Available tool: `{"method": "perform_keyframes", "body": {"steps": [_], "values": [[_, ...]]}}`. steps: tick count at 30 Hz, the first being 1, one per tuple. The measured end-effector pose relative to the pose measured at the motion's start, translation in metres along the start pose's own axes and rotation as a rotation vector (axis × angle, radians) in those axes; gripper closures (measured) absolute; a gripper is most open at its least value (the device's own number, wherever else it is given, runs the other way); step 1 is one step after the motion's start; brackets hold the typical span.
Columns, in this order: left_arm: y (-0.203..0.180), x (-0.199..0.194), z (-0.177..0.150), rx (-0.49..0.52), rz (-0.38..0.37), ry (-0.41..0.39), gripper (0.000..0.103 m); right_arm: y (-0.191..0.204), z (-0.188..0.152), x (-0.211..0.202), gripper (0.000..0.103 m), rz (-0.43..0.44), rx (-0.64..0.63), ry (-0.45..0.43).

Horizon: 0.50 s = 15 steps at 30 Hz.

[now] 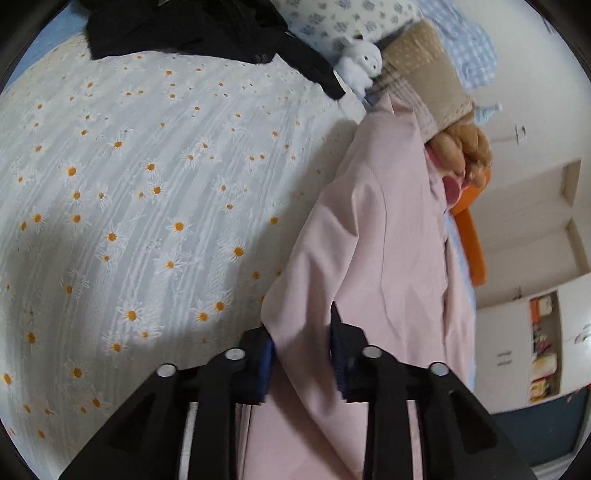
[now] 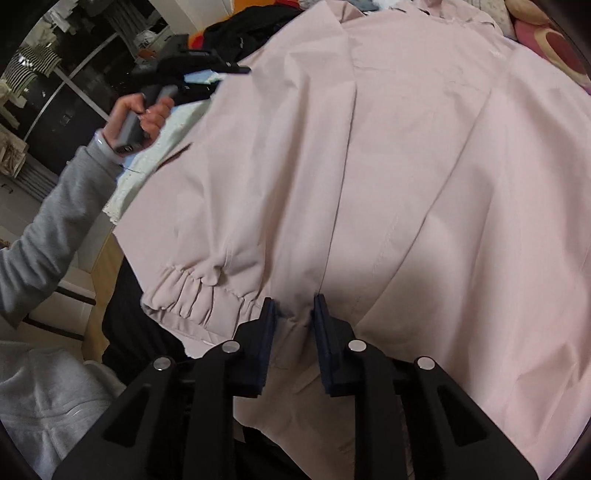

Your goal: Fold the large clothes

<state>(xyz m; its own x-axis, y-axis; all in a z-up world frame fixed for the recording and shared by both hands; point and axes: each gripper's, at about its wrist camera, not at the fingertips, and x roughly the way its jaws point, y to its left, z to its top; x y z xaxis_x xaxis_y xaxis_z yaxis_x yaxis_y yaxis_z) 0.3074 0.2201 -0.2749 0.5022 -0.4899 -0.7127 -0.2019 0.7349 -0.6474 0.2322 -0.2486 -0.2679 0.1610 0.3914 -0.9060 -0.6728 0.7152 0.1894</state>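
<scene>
Both grippers are pinching the pink jacket we are spreading over the daisy-print bedspread. Our left gripper is clamping a fold at the frame's lower centre; our right gripper is nipping the gathered hem.

Two grippers — the left gripper at lower centre of its own view, the right gripper likewise. One pink garment. One black garment, upper left. One white plush toy — upper right. One daisy-print bedspread. One grey sleeve, left edge.
</scene>
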Motion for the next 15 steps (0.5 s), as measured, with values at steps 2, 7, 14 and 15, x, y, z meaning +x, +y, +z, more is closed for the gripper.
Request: {"method": "perform_keyframes", "body": {"steps": [2,7,14,15], "values": [[-0.007,-0.006,-0.006,0.051,0.034,0.014,0.046,0.002,0.001,-0.019,0.074,-0.022,-0.019,-0.033],[-0.053,-0.038,-0.016,0.253,0.267,-0.021,0.028,0.01,0.001,-0.06,0.058,-0.046,-0.127,-0.118],[-0.179,-0.023,0.043,0.485,0.102,-0.157,0.028,-0.037,0.097,-0.071,0.029,-0.218,-0.113,-0.264],[-0.193,-0.001,0.06,0.503,0.075,-0.116,0.029,-0.053,0.118,-0.075,0.029,-0.255,-0.089,-0.297]]}}
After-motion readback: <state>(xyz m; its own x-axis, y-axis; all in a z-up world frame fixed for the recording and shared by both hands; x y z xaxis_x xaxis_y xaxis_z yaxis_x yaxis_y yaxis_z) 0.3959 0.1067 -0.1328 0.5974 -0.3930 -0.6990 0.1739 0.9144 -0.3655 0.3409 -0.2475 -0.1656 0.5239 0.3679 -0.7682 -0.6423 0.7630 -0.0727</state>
